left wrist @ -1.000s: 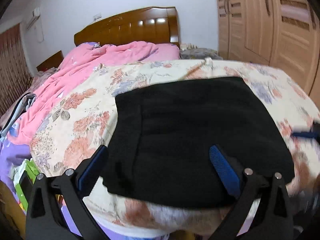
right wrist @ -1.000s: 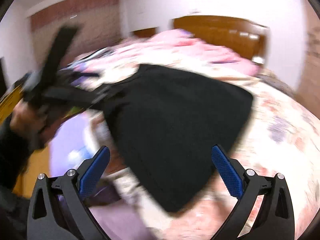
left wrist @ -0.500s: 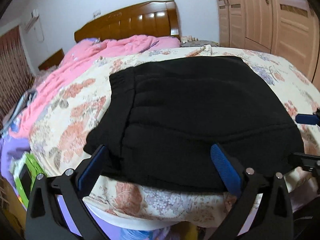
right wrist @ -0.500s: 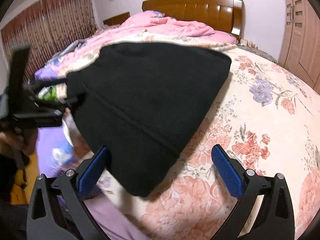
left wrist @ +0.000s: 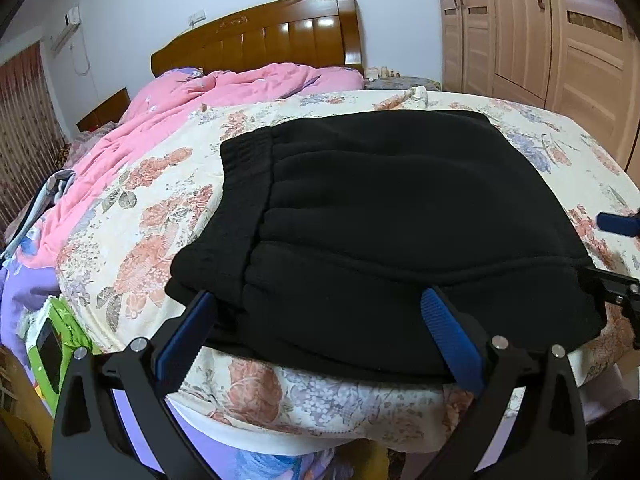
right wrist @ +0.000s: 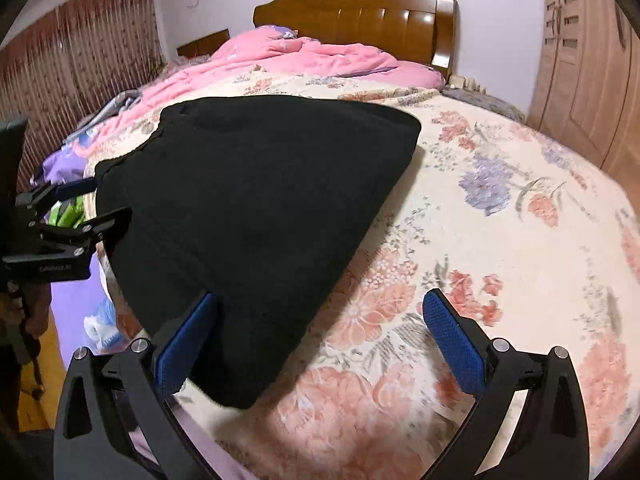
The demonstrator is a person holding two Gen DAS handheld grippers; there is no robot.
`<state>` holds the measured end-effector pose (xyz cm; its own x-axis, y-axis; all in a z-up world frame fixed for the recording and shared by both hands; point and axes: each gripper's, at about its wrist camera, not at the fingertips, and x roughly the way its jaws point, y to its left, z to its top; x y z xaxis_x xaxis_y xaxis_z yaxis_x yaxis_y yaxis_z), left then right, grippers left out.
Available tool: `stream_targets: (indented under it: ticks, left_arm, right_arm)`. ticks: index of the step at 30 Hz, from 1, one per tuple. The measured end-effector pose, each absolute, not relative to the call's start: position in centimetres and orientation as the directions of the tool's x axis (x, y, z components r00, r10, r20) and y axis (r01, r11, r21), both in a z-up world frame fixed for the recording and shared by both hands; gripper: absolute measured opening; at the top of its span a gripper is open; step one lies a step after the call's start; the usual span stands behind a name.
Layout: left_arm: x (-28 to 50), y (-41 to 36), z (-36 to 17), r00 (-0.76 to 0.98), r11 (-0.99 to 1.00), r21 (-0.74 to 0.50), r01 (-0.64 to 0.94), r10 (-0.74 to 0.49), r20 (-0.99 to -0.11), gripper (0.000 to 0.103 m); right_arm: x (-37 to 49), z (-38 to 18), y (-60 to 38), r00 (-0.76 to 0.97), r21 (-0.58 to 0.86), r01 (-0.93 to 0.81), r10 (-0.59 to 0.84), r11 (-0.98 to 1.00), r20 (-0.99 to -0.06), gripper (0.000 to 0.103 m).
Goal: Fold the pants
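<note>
The black pants (left wrist: pixel 380 220) lie folded into a thick rectangle on the floral bedspread (left wrist: pixel 132 216), the waistband toward the left. My left gripper (left wrist: pixel 320 336) stands open at the near edge of the pile, its blue pads on either side of the fabric, nothing pinched. In the right wrist view the pants (right wrist: pixel 256 208) fill the left half. My right gripper (right wrist: pixel 320 336) is open beside their near right corner, left pad over the black cloth, right pad over the bedspread (right wrist: pixel 500 240). The left gripper (right wrist: pixel 76 216) shows at the left edge there.
A pink quilt (left wrist: pixel 192 108) is bunched toward the wooden headboard (left wrist: pixel 272 36). A wardrobe (left wrist: pixel 560 40) lines the right wall. A green box (left wrist: pixel 52 344) and purple sheet sit off the bed's left side. Curtains (right wrist: pixel 80 60) cover the far left.
Both grippers have settled low at the near edge of the bed. The pants, loose and shifting a second ago, now lie flat and still in a squared pile.
</note>
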<state>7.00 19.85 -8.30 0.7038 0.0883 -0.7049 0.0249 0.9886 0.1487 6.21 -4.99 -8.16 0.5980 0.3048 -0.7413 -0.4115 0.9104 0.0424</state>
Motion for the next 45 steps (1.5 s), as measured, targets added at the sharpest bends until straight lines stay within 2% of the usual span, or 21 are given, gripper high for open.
stream_targets:
  ticks: [4,7,9,12,15,16,21,26,32,37,45]
  left_arm:
    - [6.6,18.7,-7.7,0.715,0.973,0.232,0.004,0.159,-0.681,0.102]
    - [5.6,17.4,-6.3,0.758,0.946,0.320,-0.054,0.248,-0.604,0.102]
    - [4.4,16.9,-4.6,0.802,0.942,0.322,-0.092,0.261,-0.537,0.102]
    - [2.3,16.4,-1.0,0.862,0.953,0.259,-0.158,0.261,-0.435,0.102]
    - [0.7,15.6,1.0,0.883,0.938,0.250,-0.242,0.319,-0.345,0.102]
    - [0.6,15.2,1.3,0.886,0.939,0.249,-0.236,0.313,-0.342,0.102]
    - [0.4,14.4,1.4,0.883,0.966,0.184,-0.182,0.243,-0.403,0.102]
    - [0.9,14.8,0.2,0.854,0.985,0.078,-0.154,0.172,-0.490,0.102]
    - [1.1,15.2,-1.6,0.822,0.982,0.047,-0.182,0.179,-0.541,0.102]
    - [1.2,15.4,-3.4,0.782,0.979,0.039,-0.202,0.186,-0.595,0.102]
    - [0.9,15.2,-4.6,0.761,0.977,0.059,-0.206,0.198,-0.618,0.102]
  right_arm:
    - [5.0,-6.2,-5.1,0.608,0.065,-0.433,0.345,0.899,-0.715,0.099]
    - [3.7,-2.1,-6.1,0.692,0.085,-0.410,0.371,0.908,-0.620,0.099]
    - [2.5,0.6,-6.7,0.762,0.065,-0.388,0.359,0.919,-0.539,0.099]
    - [0.2,4.1,-7.5,0.853,0.042,-0.356,0.343,0.934,-0.395,0.099]
    - [-0.8,5.5,-8.1,0.875,0.068,-0.353,0.355,0.933,-0.331,0.099]
    - [-0.9,5.6,-8.2,0.875,0.076,-0.355,0.360,0.932,-0.323,0.099]
    - [-0.6,3.6,-7.2,0.870,0.010,-0.304,0.282,0.952,-0.405,0.099]
    - [-0.4,0.4,-6.6,0.814,0.044,-0.302,0.282,0.952,-0.507,0.099]
    - [0.5,-2.1,-5.5,0.761,0.029,-0.295,0.254,0.955,-0.597,0.099]
    - [1.2,-5.2,-2.8,0.672,-0.025,-0.358,0.238,0.934,-0.701,0.099]
    - [1.2,-5.9,-2.2,0.650,-0.030,-0.379,0.243,0.925,-0.720,0.099]
